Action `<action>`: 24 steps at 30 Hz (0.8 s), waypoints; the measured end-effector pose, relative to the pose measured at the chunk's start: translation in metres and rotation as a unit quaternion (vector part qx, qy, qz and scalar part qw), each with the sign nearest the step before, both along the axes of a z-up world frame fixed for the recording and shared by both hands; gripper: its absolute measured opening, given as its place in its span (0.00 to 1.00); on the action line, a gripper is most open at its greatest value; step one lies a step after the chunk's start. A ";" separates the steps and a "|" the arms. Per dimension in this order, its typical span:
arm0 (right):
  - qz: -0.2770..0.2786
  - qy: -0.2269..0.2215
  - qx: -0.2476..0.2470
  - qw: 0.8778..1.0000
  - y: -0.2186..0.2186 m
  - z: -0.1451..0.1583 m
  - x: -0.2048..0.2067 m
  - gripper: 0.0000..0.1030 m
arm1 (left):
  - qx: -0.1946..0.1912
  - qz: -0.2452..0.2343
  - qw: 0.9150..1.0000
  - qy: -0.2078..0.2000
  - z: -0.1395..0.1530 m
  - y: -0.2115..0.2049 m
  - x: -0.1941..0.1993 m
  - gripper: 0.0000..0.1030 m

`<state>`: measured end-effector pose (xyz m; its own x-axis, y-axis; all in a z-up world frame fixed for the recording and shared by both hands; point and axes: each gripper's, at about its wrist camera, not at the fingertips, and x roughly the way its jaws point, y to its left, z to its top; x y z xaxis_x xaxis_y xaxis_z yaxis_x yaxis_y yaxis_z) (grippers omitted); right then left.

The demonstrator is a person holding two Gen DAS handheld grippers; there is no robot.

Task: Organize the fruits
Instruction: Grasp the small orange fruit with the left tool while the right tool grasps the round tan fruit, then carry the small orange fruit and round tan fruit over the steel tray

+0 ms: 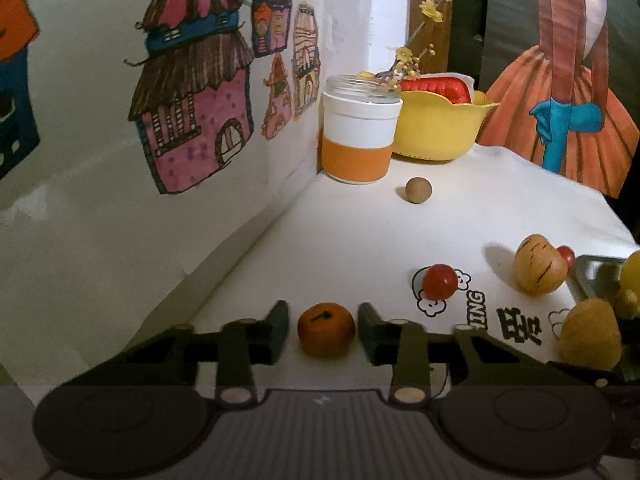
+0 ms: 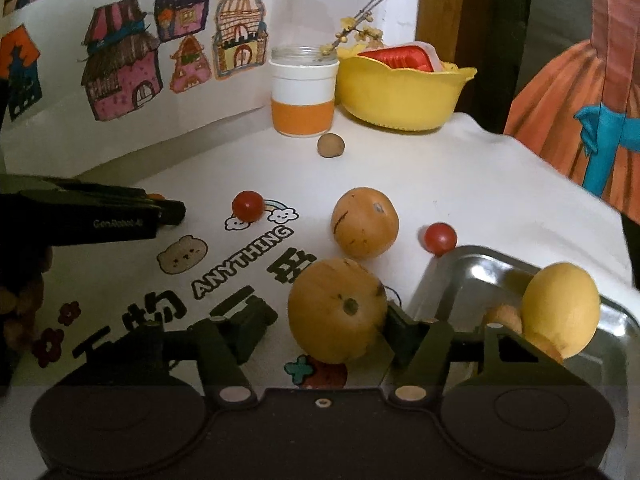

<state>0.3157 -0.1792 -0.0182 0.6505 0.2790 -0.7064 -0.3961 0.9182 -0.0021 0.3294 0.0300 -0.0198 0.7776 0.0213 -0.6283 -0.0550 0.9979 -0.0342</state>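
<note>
- Left wrist view: left gripper [image 1: 323,330] is spread wide, a dark finger either side of the small round orange fruit with a dark stem mark [image 1: 326,334]. Gap visible both sides, so nothing is gripped; it looks staged for a pinch.
- Orange fruit sits on the white printed tablecloth [image 1: 360,236], matte skin, slightly flattened ball.
- Glossy red cherry-like ball [image 1: 440,281] just right and further off; speckled tan pear-shaped fruit [image 1: 540,266] beyond it, smooth with dark flecks.
- Small dull brown ball [image 1: 418,189] lies alone near the glass jar with white and orange bands [image 1: 357,132]; scalloped yellow plastic bowl [image 1: 440,128] stands behind, probably just clutter.
- Right wrist view: right gripper [image 2: 326,328] has its fingers apart around the large yellow-tan round fruit with a stem dimple [image 2: 338,310]. Right finger seems to touch, left finger stands clear; hold not closed, I judge.
- Shiny rimmed metal tray [image 2: 472,268] just right of it, likely the collection spot: a smooth yellow lemon-shaped fruit [image 2: 560,308] is already in it.
- Second tan round fruit [image 2: 365,222] and second red ball [image 2: 440,237] remain loose on the cloth.
</note>
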 end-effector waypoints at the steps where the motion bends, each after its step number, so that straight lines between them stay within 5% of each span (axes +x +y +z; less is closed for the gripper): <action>1: -0.001 0.001 0.002 1.000 0.000 0.000 0.000 0.57 | -0.004 0.000 1.000 0.001 0.000 0.000 0.000 0.32; 3: 0.000 0.003 0.006 1.000 0.000 0.001 0.000 0.49 | -0.004 0.000 1.000 0.001 0.000 -0.001 -0.002 0.32; 24: 0.036 0.021 0.033 0.999 0.004 0.010 -0.057 0.49 | -0.042 -0.044 0.998 0.032 0.010 -0.028 -0.060 0.31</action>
<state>0.2585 -0.1747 -0.0081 0.5971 0.3705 -0.7115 -0.4586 0.8854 0.0762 0.2690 0.0016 -0.0094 0.7320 -0.1010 -0.6737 0.0283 0.9926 -0.1180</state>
